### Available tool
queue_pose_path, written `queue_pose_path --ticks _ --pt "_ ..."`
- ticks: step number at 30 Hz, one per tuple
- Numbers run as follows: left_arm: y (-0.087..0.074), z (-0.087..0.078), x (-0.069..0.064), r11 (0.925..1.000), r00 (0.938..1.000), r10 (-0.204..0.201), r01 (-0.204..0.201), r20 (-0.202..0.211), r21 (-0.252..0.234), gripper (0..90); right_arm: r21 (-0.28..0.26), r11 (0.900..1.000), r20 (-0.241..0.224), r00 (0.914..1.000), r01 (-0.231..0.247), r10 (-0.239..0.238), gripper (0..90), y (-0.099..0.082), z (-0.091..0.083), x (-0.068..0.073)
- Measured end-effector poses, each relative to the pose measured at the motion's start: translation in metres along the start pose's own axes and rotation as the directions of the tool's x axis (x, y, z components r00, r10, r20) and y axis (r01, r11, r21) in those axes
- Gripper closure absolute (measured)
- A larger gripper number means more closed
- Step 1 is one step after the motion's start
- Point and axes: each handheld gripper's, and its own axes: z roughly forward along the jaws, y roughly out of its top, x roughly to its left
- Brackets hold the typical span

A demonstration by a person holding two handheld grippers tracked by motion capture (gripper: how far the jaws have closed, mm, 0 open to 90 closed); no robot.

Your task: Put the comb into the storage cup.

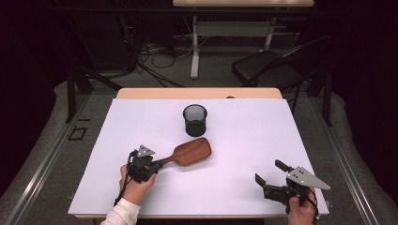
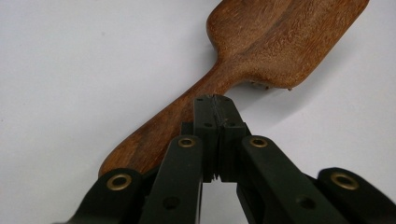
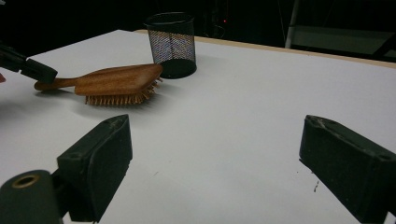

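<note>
No readable txt, labels, brands, nos. or signs anywhere.
</note>
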Motion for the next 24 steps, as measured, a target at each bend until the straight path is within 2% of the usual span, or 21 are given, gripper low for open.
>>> queue_pose_path --ticks 5,18,24 --pt "0.0000 -0.0017 0.0021 0.9999 1.0000 -0.010 0.010 0.002 -0.010 84.4 0.004 1.0000 0.000 1.0000 -0.005 0.005 9.2 -0.0003 0.0002 -0.0005" --pt "0.0015 -0.0013 0.0049 0.9996 0.9997 -0.021 0.021 0.010 -0.019 63.5 0.003 1.0000 -0.002 1.0000 -0.001 0.001 9.4 -0.0004 0.0010 -0.0007" --pt "0.0023 0.0005 0.0063 0.9993 0.9994 -0.033 0.033 0.007 -0.016 49.3 0.005 1.0000 -0.003 1.0000 0.002 -0.002 9.5 -0.0005 0.0011 -0.0006"
